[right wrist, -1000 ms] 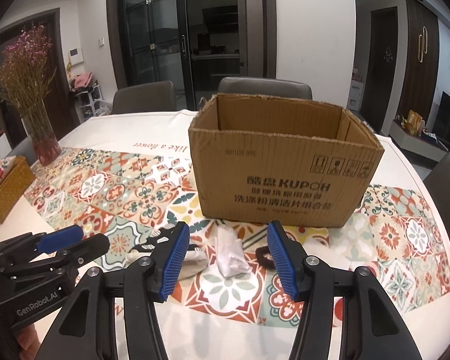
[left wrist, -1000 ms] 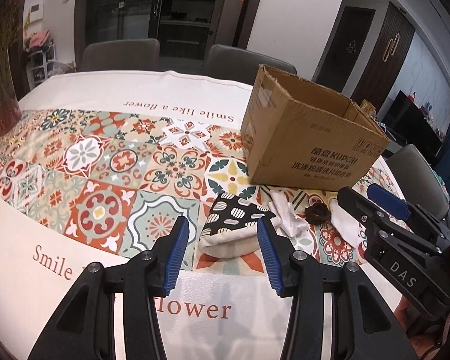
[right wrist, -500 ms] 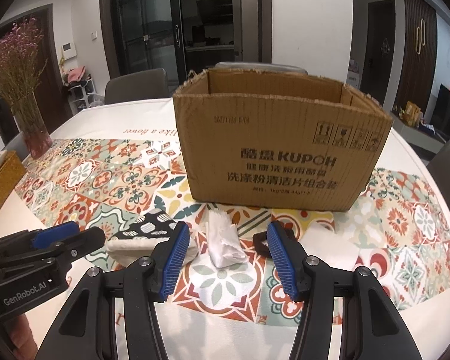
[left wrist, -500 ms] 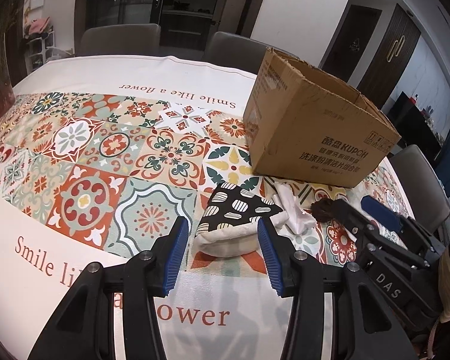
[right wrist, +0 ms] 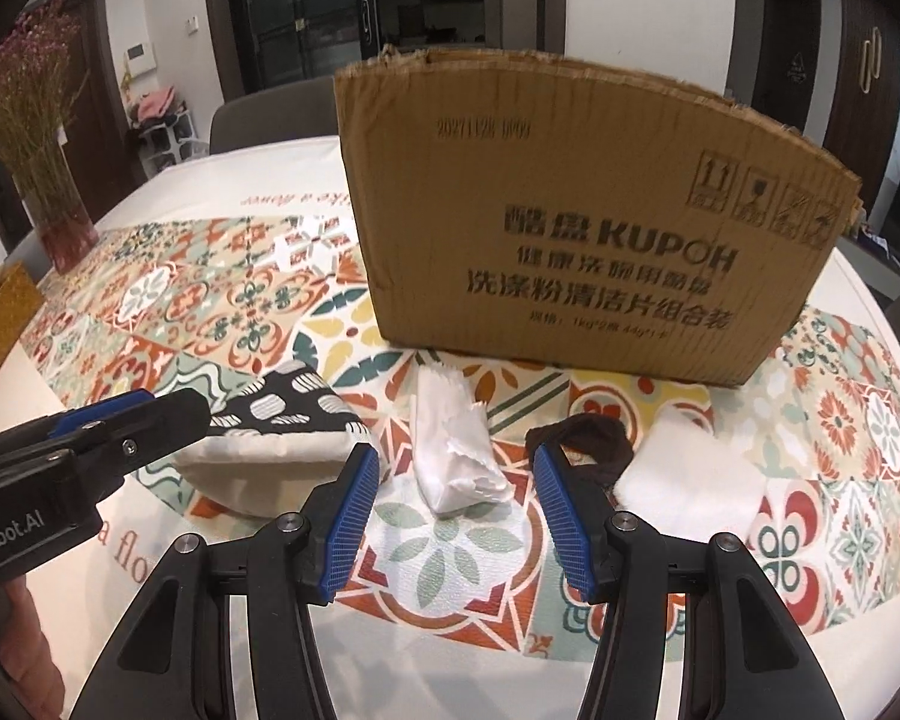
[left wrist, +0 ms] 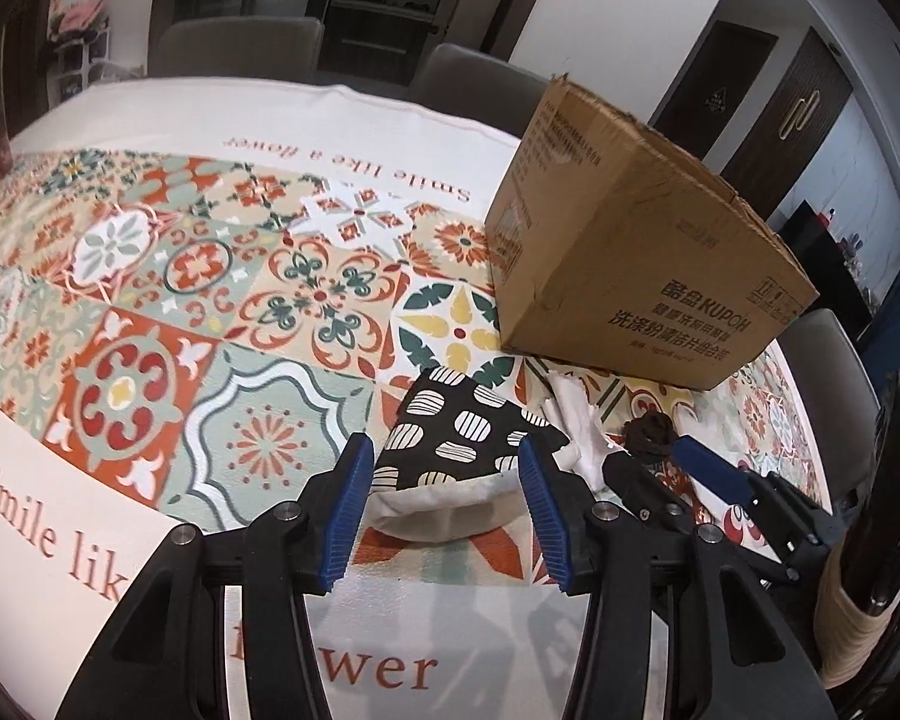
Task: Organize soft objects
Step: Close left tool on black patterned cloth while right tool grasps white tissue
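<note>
while every soft item lies outside the cardboard box (right wrist: 570, 228) | left tool (left wrist: 444, 510) open over patterned pouch (left wrist: 462, 444) | right tool (right wrist: 456, 516) open over tissue pack (right wrist: 450, 450)

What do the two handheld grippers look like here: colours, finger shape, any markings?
Both are black plastic with silver screws. The left gripper and right gripper each carry two ribbed blue pads. White lettering marks the bodies: "DAS" partly hidden on the right one, "Robot.AI" on the left one.

Warm indoor light, dark fisheye edges
</note>
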Demonstrator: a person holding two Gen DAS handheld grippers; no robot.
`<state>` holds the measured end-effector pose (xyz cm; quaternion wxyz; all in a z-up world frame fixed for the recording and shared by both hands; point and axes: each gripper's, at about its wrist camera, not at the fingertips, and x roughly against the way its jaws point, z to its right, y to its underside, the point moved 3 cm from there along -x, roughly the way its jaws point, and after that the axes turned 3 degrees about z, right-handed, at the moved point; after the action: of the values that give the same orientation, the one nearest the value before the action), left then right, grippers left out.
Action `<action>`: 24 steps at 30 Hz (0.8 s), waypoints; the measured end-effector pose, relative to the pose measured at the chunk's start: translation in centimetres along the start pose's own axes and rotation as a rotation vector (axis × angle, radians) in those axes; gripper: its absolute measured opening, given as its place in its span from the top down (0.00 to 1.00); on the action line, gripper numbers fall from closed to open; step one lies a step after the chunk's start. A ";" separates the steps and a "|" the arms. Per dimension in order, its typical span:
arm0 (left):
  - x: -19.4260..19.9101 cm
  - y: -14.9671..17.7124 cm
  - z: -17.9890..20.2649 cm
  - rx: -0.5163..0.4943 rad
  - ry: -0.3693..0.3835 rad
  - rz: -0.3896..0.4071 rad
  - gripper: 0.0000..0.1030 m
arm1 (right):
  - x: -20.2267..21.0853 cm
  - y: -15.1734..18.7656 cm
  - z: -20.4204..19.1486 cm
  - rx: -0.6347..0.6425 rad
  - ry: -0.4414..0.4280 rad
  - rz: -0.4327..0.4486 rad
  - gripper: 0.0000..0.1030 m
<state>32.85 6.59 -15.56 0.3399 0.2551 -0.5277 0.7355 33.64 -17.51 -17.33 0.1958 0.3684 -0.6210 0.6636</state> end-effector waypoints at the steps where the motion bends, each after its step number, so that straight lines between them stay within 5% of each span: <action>1: -0.2 0.0 0.0 0.006 0.003 -0.005 0.52 | -0.2 0.0 0.0 -0.001 -0.001 -0.005 0.46; 24: -4.8 1.2 -0.6 0.068 0.021 -0.122 0.51 | -4.0 1.0 0.3 0.019 -0.016 -0.093 0.47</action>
<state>34.95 5.76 -19.98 0.3809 0.2904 -0.4824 0.7334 35.64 -17.19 -20.93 0.2179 0.4038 -0.5983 0.6569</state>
